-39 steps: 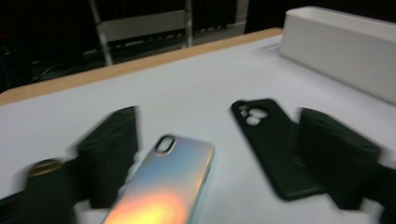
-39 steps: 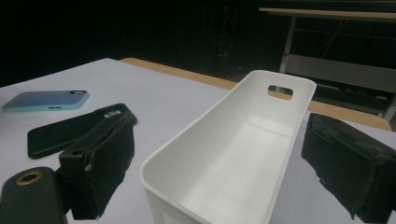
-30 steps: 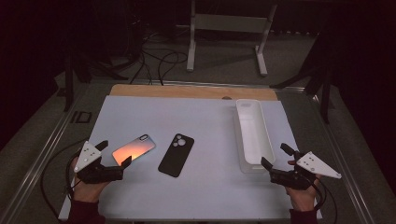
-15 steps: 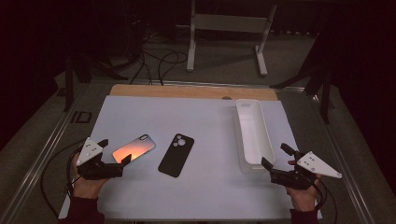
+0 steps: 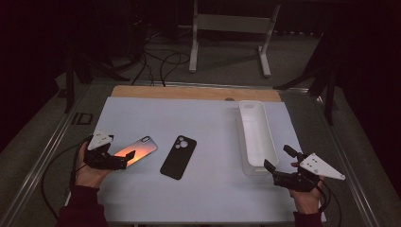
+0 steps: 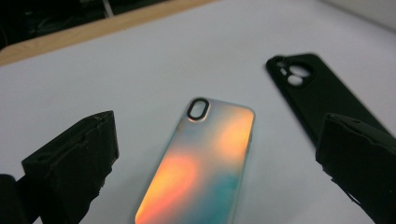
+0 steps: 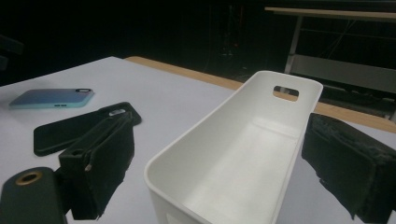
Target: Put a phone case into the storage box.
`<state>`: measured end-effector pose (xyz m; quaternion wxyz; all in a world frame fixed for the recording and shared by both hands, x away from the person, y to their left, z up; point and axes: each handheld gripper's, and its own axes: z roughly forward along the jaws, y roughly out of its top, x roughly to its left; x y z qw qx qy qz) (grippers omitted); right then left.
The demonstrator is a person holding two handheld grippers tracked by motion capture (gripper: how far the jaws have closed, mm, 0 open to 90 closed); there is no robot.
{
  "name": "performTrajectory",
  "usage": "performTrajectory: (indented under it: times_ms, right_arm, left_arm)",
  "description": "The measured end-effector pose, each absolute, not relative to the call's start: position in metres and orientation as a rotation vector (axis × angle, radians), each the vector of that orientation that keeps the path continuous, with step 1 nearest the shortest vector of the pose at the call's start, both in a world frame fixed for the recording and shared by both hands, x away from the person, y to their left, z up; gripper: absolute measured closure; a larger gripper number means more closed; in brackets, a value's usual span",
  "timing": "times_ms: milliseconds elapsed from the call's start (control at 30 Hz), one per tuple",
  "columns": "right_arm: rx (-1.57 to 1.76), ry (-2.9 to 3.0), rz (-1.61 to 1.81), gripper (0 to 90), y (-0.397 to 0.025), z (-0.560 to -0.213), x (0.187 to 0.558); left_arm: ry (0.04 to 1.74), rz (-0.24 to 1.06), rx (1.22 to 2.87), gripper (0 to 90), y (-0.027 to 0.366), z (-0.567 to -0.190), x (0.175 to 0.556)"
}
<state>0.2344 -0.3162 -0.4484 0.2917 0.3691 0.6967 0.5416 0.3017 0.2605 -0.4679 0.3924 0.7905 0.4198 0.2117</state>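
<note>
An iridescent orange phone case [image 5: 138, 150] [image 6: 201, 163] lies face down on the white mat, left of centre. My left gripper [image 5: 127, 160] [image 6: 215, 158] is open, its jaws standing on either side of the case's near end. A black phone case [image 5: 178, 156] [image 6: 317, 95] [image 7: 79, 130] lies beside it to the right. A long white bin [image 5: 254, 137] [image 7: 243, 168] stands at the right, empty. My right gripper [image 5: 280, 163] [image 7: 219, 172] is open, its jaws spread around the bin's near end.
The white mat [image 5: 203, 123] covers a wooden table whose bare strip [image 5: 189, 92] runs along the far edge. A metal stand [image 5: 231, 28] and cables [image 5: 161, 61] sit on the floor beyond. A person's hands [image 5: 90, 172] hold both grippers near the front edge.
My left gripper has shifted slightly toward the iridescent case. The right gripper has stayed in place.
</note>
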Motion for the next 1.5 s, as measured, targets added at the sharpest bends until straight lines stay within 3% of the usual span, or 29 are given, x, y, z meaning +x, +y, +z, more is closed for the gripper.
performTrajectory:
  times_ms: [800, 1500]
  right_arm:
    - [0.998, 1.860, 1.441, 9.0, -0.316, -0.451, 0.236]
    - [0.994, 1.852, 1.447, 9.0, -0.317, -0.449, 0.235]
  left_arm:
    - [1.109, 0.363, 2.241, 0.0, 0.252, -0.508, 0.345]
    - [1.108, 0.362, 2.318, 9.6, 0.245, -0.517, 0.346]
